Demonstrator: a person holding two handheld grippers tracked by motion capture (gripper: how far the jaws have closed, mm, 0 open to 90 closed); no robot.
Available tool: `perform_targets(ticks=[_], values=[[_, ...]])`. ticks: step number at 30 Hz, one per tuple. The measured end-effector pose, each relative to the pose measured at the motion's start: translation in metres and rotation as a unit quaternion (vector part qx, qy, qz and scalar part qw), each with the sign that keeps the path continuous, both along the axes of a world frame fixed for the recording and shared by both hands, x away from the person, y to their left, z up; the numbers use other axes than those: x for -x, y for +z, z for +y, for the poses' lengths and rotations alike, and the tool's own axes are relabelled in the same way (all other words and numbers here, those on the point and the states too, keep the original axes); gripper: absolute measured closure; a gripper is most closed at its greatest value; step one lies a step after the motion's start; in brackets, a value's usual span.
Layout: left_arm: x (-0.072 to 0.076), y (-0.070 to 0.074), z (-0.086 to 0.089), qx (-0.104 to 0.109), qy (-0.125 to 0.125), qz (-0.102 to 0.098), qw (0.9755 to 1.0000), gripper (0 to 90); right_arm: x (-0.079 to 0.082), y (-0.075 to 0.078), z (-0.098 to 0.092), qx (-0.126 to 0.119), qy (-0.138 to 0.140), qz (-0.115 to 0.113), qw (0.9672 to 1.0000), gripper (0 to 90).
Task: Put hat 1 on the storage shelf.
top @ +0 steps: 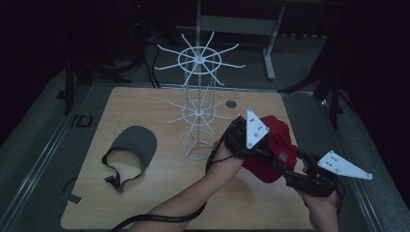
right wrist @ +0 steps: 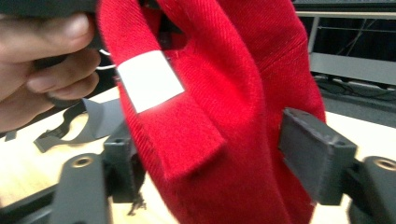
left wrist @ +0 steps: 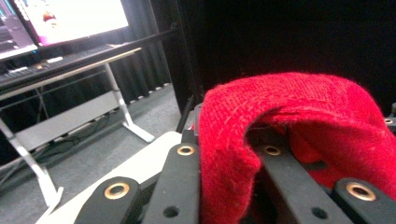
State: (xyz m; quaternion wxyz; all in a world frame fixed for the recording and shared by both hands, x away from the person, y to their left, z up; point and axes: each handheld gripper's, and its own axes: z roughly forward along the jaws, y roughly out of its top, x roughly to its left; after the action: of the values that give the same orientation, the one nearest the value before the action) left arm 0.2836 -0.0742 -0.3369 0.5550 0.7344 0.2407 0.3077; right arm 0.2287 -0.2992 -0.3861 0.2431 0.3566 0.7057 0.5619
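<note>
Now the left gripper (top: 241, 140) clamps the red cap (top: 278, 145) above the counter's (top: 145, 193) right side; the right gripper (right wrist: 219, 158), wide around it, should pull clear before hanging it on the white rack (top: 198, 111).

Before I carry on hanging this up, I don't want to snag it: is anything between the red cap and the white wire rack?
Nothing visible stands between them. The red cap is clamped in the left gripper, just right of the white wire rack, with bare table between. The grey visor lies on the rack's far side.
</note>
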Motion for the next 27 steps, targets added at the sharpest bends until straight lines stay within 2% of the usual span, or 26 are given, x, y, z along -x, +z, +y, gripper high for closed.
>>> perform_targets(ticks=[2,3,7,11,14,16,17,18,19,20,21,22,26,27], values=[[-0.001,0.000,0.002,0.003,-0.003,0.001,1.0000,86.2,0.004,0.000,-0.002,0.005,0.023,0.008,0.9997,22.4],[-0.001,0.000,0.003,0.004,-0.001,-0.001,1.0000,86.2,0.006,0.000,-0.004,0.010,0.030,0.005,0.9995,23.4],[-0.001,-0.003,0.008,-0.004,-0.009,0.004,0.9999,86.2,0.014,0.005,-0.009,0.029,0.062,-0.003,0.9976,31.1],[0.000,-0.009,0.012,-0.007,-0.014,0.005,0.9999,86.1,0.021,0.012,-0.016,0.012,0.093,-0.013,0.9955,33.2],[0.000,-0.014,0.015,-0.007,-0.027,0.002,0.9996,86.1,0.023,0.017,-0.022,0.001,0.086,-0.022,0.9960,34.4],[0.000,-0.015,0.019,0.007,-0.062,-0.003,0.9980,86.1,0.020,0.017,-0.024,0.007,0.075,-0.023,0.9969,34.9],[0.000,-0.015,0.019,0.007,-0.062,-0.003,0.9980,86.0,0.020,0.017,-0.024,0.007,0.075,-0.023,0.9969,34.9],[0.002,-0.016,0.023,0.007,-0.092,-0.016,0.9956,86.0,0.019,0.018,-0.024,0.007,0.073,-0.022,0.9971,35.5],[0.002,-0.016,0.025,0.018,-0.125,-0.017,0.9919,86.0,0.015,0.019,-0.024,0.012,0.071,-0.022,0.9971,35.6],[0.003,-0.015,0.027,0.011,-0.134,-0.029,0.9905,86.0,0.013,0.019,-0.023,0.016,0.072,-0.025,0.9970,35.9],[0.003,-0.015,0.027,0.003,-0.135,-0.031,0.9904,86.0,0.012,0.020,-0.022,0.018,0.075,-0.026,0.9967,36.1],[0.002,-0.014,0.029,0.006,-0.150,-0.027,0.9883,85.9,0.011,0.021,-0.021,0.019,0.077,-0.027,0.9965,36.1],[-0.001,-0.013,0.035,0.012,-0.165,-0.020,0.9861,85.9,0.007,0.024,-0.016,0.024,0.085,-0.026,0.9957,38.5],[-0.002,-0.013,0.037,0.015,-0.175,-0.015,0.9844,85.9,0.006,0.024,-0.015,0.026,0.090,-0.025,0.9953,39.1]])
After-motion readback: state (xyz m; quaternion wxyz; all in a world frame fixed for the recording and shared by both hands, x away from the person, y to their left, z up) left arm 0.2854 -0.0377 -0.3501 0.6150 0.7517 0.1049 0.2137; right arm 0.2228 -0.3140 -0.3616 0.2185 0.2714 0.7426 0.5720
